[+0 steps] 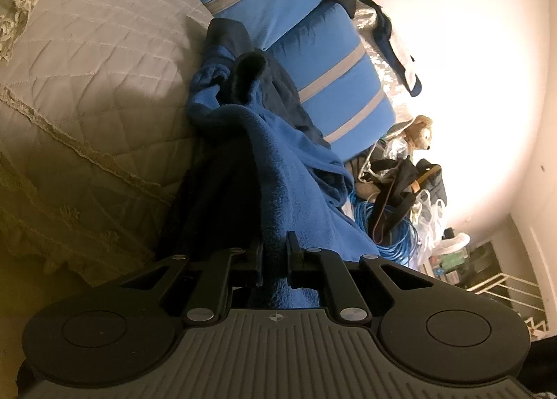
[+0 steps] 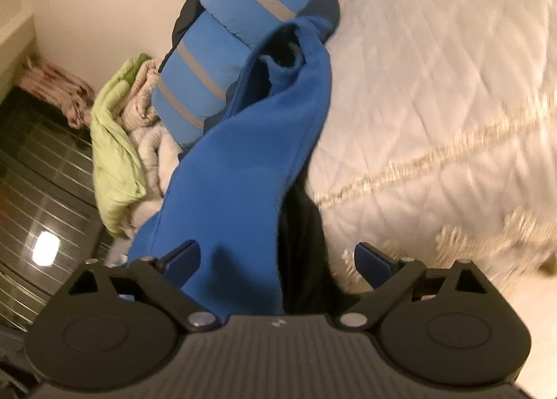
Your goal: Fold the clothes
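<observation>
In the left wrist view we see, at the far left, the pale grey quilted bedspread with lace trim (image 1: 87, 86) covering the bed. Just right of it lies the blue fleece garment with a dark navy lining (image 1: 278, 162), a rumpled band running from the pillows down toward us. Our left claw (image 1: 275, 253) has its two black fingers (image 1: 294, 253) drawn close together, pinching a fold of that fleece, blue cloth on one side and the dark lining on the other. Further right are two bright blue pillows with grey stripes (image 1: 334, 72), then a clutter beside the bed: a coil of blue cable (image 1: 393, 235), a tan plush bear (image 1: 419, 134) and white plastic bags (image 1: 431, 214) against a bright wall. In the right wrist view, the left edge shows a dark tiled floor (image 2: 41, 173) with a reflected light, then a lime green quilt (image 2: 115, 155) bunched beside cream bedding (image 2: 146, 120). The same garment (image 2: 243, 162) stretches from the striped pillows (image 2: 216, 61) toward the camera, its blue side up and its dark lining showing along the right edge. Our right claw (image 2: 276, 260) stands wide apart; the fleece lies between the fingers, touching the left finger (image 2: 184, 256), while the right finger (image 2: 372, 260) is clear of the cloth, over the bedspread (image 2: 435, 103). This view is blurred at the right.
</observation>
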The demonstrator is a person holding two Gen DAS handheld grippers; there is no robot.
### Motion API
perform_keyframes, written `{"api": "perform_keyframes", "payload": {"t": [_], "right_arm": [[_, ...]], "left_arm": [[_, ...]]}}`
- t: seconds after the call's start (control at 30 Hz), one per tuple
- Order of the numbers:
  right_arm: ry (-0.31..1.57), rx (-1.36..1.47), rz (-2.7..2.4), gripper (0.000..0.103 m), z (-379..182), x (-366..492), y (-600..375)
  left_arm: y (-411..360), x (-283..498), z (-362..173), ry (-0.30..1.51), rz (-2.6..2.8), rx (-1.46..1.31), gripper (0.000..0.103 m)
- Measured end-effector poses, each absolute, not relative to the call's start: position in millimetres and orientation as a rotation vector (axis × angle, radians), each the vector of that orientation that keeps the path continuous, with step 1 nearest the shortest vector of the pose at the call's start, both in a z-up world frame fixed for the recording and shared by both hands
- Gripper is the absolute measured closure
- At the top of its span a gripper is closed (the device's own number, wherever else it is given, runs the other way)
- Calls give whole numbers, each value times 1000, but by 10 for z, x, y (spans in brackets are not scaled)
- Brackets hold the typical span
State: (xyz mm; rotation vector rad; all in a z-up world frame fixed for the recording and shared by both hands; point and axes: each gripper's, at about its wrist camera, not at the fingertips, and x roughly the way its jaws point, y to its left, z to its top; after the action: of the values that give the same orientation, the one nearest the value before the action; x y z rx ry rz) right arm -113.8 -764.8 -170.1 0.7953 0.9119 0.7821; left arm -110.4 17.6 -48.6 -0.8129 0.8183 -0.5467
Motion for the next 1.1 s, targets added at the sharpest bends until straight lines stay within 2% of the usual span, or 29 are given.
{"api": "perform_keyframes", "payload": {"t": [0.13,0.17,0.2,0.23,0.3,0.4,0.8,1.1], "right_arm": [[898,894,854,21,-1840,-1183,-7565],[895,897,876,28,-1833,-1197,-7535],[893,901,898,39,-1825,-1211,-7505],[892,897,918,46,-1810,-1231,-7479],[893,866,929,73,-1755,-1271,-7443],[869,836,894,94,-1608,-1328,-7494],[546,688,788,96,-354,-1282,-7502],[491,713,623,96,-66,-1059,-7438]], "left_arm": [[174,-1105,-482,817,-544,-814,91],[182,-1104,-482,816,-546,-814,91],[181,-1104,-479,814,-545,-814,91],[180,-1104,-475,812,-545,-815,91],[178,-1105,-455,803,-545,-815,92],[174,-1106,-358,771,-545,-811,94],[25,-1068,128,632,-519,-747,96],[29,-983,285,565,-475,-757,96]]}}
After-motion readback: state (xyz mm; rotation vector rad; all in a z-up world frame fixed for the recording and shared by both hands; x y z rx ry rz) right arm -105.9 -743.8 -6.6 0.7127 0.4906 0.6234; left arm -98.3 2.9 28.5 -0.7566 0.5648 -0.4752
